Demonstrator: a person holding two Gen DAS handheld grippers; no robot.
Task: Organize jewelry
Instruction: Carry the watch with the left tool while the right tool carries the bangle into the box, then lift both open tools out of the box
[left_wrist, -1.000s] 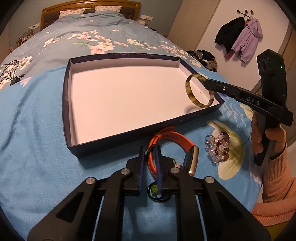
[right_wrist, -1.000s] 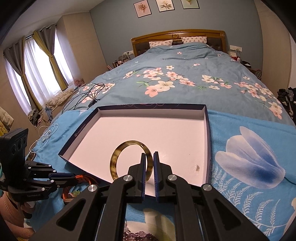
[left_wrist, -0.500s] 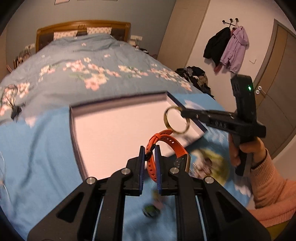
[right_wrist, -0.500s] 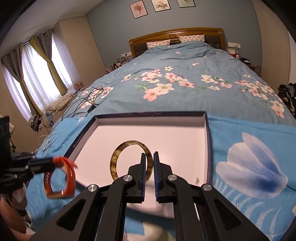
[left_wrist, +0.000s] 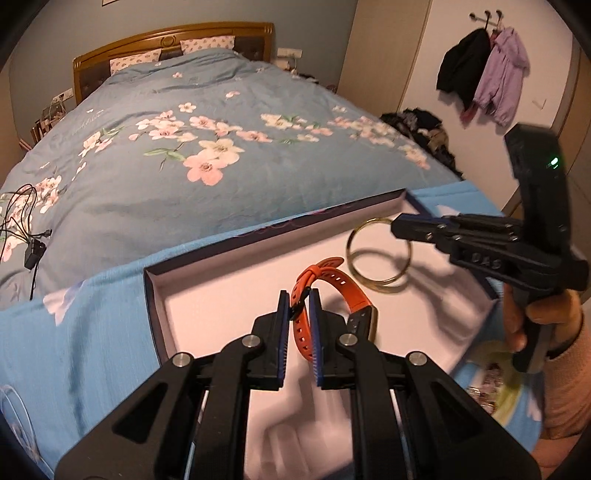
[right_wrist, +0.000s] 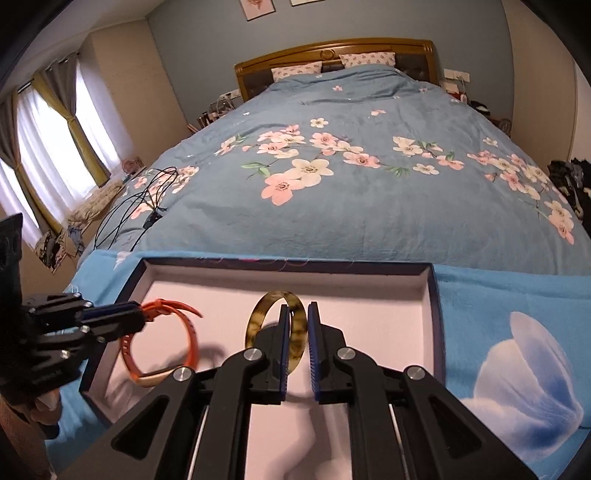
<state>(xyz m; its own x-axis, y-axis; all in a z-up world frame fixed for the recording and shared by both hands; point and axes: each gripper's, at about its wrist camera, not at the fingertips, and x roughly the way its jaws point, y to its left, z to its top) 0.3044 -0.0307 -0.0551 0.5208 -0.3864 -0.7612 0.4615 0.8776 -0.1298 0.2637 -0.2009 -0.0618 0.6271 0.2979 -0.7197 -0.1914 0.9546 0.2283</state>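
Left gripper (left_wrist: 298, 299): jaws clamped on the strap of the orange watch (left_wrist: 334, 291), a looped band with a gold case at its lower end, hanging over the near left part of the box (right_wrist: 436, 317). Right gripper (right_wrist: 298, 314): jaws clamped on the bangle (right_wrist: 277, 332) (mottled amber, translucent), held on edge, ring plane upright, over the box's middle, both above its white floor.

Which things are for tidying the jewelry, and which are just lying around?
For the job: orange watch in the left gripper; bangle in the right gripper; tray; beads.

Just lying about: cables, coats, pillows.
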